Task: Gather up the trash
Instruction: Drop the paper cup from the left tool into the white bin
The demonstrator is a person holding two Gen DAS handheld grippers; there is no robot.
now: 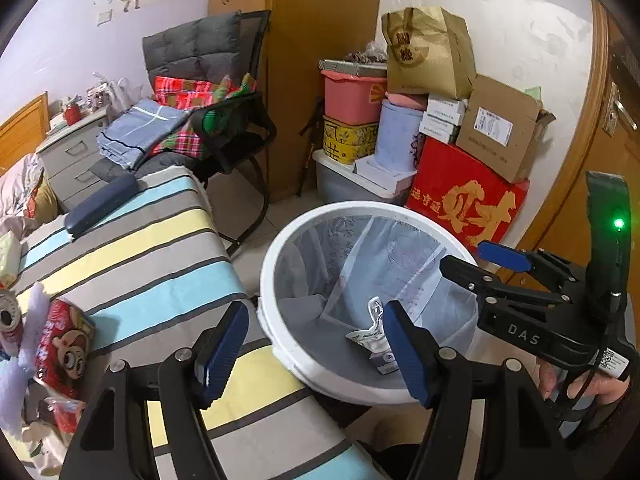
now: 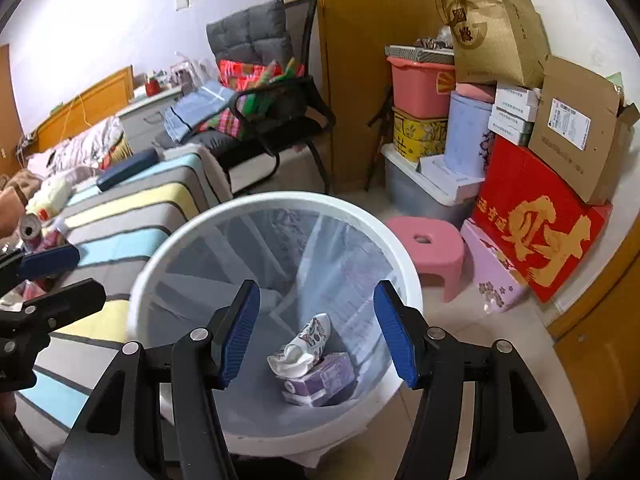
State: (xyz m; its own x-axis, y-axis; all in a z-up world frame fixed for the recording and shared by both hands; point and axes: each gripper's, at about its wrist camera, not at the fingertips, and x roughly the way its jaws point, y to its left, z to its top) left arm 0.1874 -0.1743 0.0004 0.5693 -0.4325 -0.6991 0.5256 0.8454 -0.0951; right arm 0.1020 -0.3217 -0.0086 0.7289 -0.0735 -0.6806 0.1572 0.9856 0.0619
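Note:
A white bin (image 1: 267, 280) with a clear liner stands on the floor against the striped bed (image 1: 132, 248). At its bottom lie a crumpled patterned wrapper (image 2: 306, 344) and a purple tissue box (image 2: 326, 376). My left gripper (image 1: 314, 350) is open and empty, over the bin's near rim beside the bed edge. My right gripper (image 2: 318, 334) hangs open above the bin (image 2: 280, 199), nothing between its blue pads. It also shows in the left wrist view as the right gripper (image 1: 480, 262). On the bed lie a drink can (image 1: 8, 316) and a red snack packet (image 1: 64, 344).
A black chair (image 1: 236, 132) piled with folded cloth stands behind the bed. Stacked boxes, with a red carton (image 2: 536, 220) in front, line the wall at right. A pink stool (image 2: 428, 244) sits behind the bin. A wooden door (image 1: 576, 184) closes the right side.

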